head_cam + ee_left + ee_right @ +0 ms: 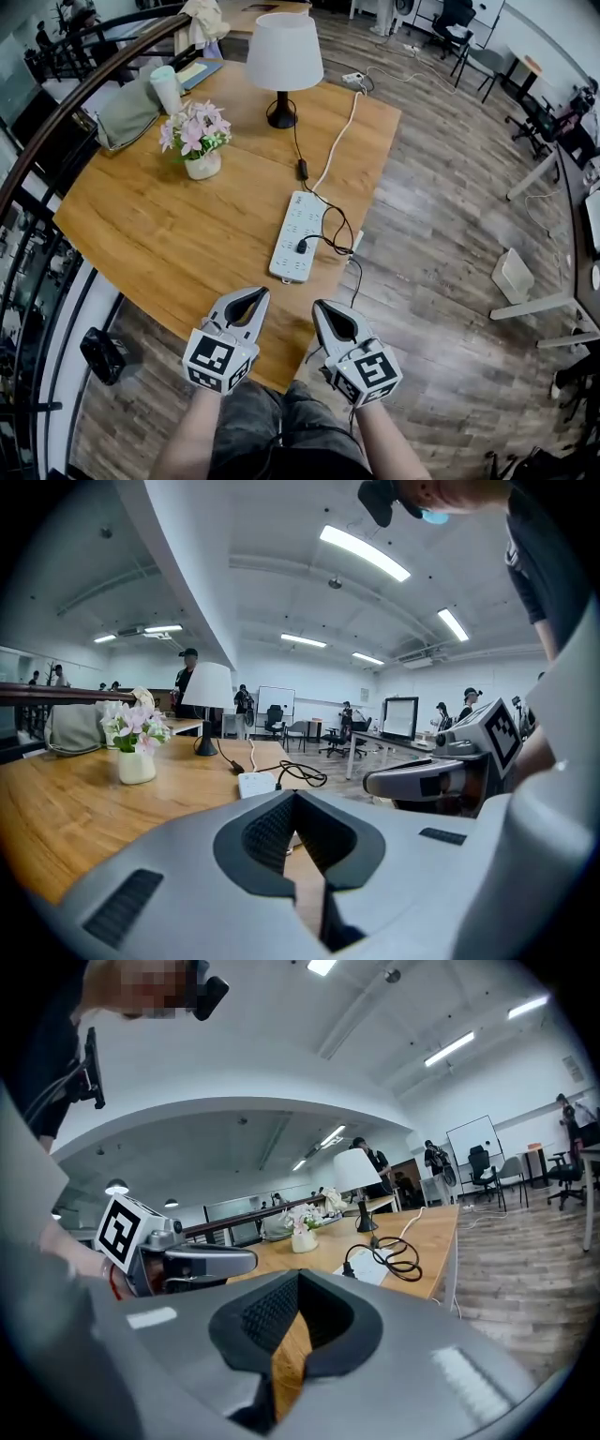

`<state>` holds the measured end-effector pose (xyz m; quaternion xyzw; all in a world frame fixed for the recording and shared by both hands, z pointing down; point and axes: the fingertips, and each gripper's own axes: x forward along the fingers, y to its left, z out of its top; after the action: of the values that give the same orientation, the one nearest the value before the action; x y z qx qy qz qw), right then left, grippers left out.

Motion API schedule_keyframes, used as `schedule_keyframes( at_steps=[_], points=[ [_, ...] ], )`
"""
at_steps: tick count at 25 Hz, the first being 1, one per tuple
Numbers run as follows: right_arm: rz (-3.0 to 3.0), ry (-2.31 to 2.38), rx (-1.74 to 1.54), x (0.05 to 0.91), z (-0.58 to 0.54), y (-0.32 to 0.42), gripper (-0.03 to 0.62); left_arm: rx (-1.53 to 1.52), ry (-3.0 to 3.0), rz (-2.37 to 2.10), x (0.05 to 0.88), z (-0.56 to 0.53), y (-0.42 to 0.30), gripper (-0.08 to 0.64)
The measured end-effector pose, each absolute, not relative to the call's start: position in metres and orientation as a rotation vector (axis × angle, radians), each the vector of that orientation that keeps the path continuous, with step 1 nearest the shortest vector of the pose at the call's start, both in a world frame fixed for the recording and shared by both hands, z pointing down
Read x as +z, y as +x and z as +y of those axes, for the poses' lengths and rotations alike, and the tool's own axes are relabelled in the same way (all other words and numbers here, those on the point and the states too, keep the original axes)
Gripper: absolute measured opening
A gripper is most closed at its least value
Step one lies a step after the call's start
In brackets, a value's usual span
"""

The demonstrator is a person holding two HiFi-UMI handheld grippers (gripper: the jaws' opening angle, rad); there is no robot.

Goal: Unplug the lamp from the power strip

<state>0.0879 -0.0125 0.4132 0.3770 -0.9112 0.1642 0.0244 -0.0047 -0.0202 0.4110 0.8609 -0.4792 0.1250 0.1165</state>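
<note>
Both grippers clenched and empty: left gripper (251, 302) and right gripper (325, 313) hang just short of the strip's (296, 220) near end. The plug (302, 247) sits in the strip near that end, the cord (302, 170) loops off its right side, and the lamp (283, 56) is well beyond the far end. The plug is small, rigid and probably tight. The strip looks light (it may lift with the plug). Pin the strip and pinch the plug body, not the soft cord.
</note>
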Motion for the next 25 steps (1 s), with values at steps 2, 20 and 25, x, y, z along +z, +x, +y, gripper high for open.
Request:
schedule_keyframes(
  at_steps=[2,20,25],
  points=[
    [-2.807,1.169,0.523,0.419,-0.021,0.085,0.006,0.415,2.533,-1.394,0.417,-0.028,-0.005,-0.006],
    [-2.561,1.450,0.560,0.453,-0.098,0.072,0.008,0.633,2.652,-1.077,0.465,-0.116,-0.005,-0.006],
    [-2.489,1.523,0.554,0.456,-0.114,0.064,0.008,0.680,2.692,-0.974,0.479,-0.129,0.001,-0.006]
  ],
)
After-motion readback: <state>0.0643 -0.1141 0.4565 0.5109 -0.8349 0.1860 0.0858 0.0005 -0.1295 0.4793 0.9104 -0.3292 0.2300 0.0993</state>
